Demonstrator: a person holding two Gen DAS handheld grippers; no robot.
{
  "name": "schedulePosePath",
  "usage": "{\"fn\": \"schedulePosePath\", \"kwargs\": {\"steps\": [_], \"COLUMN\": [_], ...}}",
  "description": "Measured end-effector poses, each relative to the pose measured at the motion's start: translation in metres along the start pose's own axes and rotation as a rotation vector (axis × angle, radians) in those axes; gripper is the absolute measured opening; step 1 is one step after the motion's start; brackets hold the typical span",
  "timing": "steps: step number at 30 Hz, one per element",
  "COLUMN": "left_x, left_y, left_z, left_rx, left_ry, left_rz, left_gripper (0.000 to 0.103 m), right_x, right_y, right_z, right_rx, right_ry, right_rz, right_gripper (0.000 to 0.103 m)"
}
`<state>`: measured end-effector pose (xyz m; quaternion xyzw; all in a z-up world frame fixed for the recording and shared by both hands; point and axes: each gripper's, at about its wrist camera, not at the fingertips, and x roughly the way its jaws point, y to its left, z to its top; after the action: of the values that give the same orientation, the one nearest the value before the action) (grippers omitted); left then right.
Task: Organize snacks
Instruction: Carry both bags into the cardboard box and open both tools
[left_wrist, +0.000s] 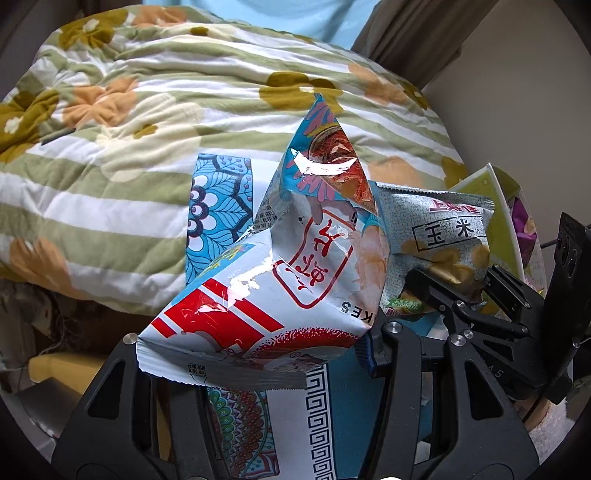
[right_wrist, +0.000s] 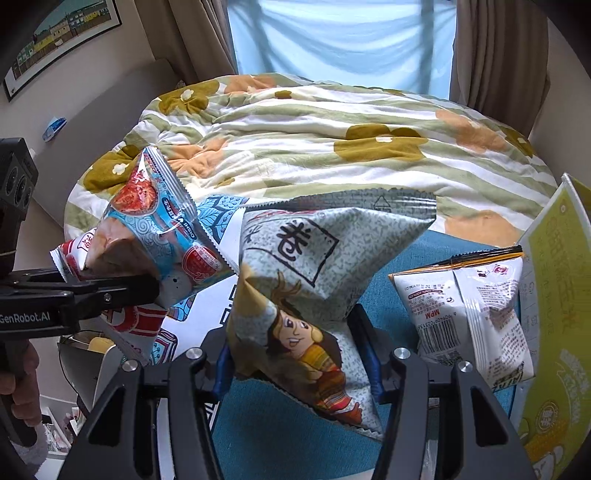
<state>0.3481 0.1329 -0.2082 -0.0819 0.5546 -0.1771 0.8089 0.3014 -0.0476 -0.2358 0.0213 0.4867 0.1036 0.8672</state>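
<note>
Right tool (right_wrist: 295, 363), lower frame of the right wrist view: matte black angular arms with triangular cut-outs, round silver screws at the pivots, blue pads inside the fingers (right_wrist: 223, 363). Left tool (right_wrist: 155, 284), at the left edge of the same view: black, slim fingers, white "GenRobot.AI" lettering, a boxy black camera housing above. Bare-skinned hand (right_wrist: 16, 373) on a black grip, lower left.
</note>
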Motion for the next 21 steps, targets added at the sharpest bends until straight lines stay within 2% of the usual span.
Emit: {"fn": "schedulePosePath", "kwargs": {"steps": [6,11,17,21], "left_x": [-0.037,-0.058,-0.065,-0.054], "left_y": [-0.044,-0.095,-0.172,-0.230], "left_z": [0.002,0.004,0.005,0.010], "left_rx": [0.081,0.134,0.166,0.189], "left_ry": [-0.059,-0.108,-0.158,-0.161], "left_rz": [-0.017,-0.041,-0.060,-0.097], "left_gripper": [0.048,0.048,0.048,0.048], "right_x": [-0.053,-0.097,-0.144,-0.173], "right_y": [-0.011,-0.031,-0.074,-0.111], "right_z": [0.000,-0.004,-0.014,-0.021], "right_rx": [0.045,0.064,0.099,0.095], "right_ry": [-0.053,-0.097,-0.155,-0.176], "right_rz": [0.000,-0.027,-0.021,-0.021], "right_gripper": [0.051,0.051,0.051,0.051]}}
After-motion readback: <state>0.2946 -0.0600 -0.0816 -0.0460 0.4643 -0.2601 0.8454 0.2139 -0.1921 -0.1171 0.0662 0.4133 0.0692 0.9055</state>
